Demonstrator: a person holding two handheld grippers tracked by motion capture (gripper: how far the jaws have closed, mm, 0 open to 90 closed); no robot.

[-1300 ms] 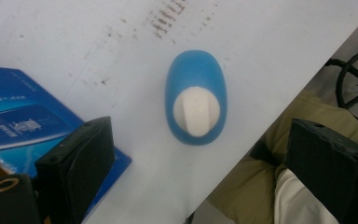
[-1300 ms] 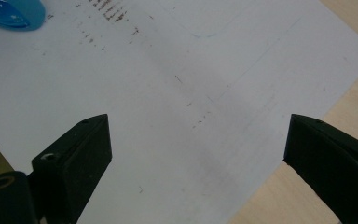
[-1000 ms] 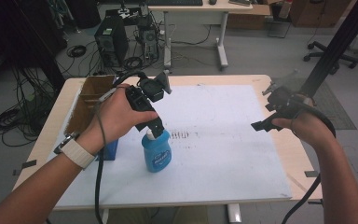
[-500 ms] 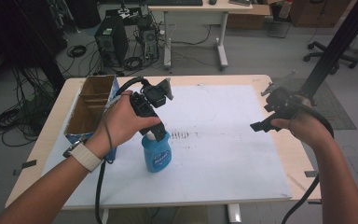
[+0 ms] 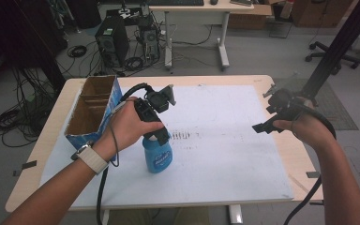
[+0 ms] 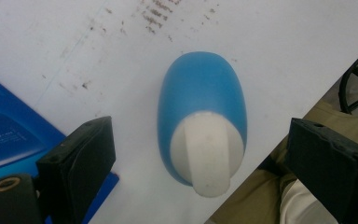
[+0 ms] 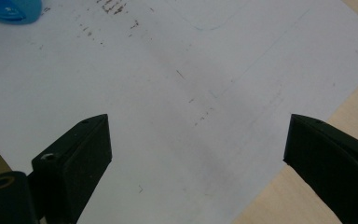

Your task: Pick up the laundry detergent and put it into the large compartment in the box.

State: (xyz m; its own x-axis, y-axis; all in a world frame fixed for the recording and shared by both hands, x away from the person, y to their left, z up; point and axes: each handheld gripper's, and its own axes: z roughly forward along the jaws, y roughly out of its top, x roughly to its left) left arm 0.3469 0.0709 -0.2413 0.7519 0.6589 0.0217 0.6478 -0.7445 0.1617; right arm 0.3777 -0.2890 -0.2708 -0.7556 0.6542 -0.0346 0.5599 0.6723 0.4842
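Left tongs (image 6: 200, 154) have slid down over the blue bottle (image 5: 157, 152) at centre-left of the desk (image 5: 225, 79), jaws wide open either side of its white cap, so a grab looks close. Right tongs (image 7: 196, 154) hang open, empty.

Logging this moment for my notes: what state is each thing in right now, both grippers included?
Blue plastic bottle with white cap: upright on the white sheet, capped, ungripped.
Left gripper: open, poised above the bottle, jaws either side of the cap, not touching.
Right gripper: open, empty, held over the sheet.
Blue cardboard box: open-topped, standing at the sheet's left edge; contents cannot be made out.
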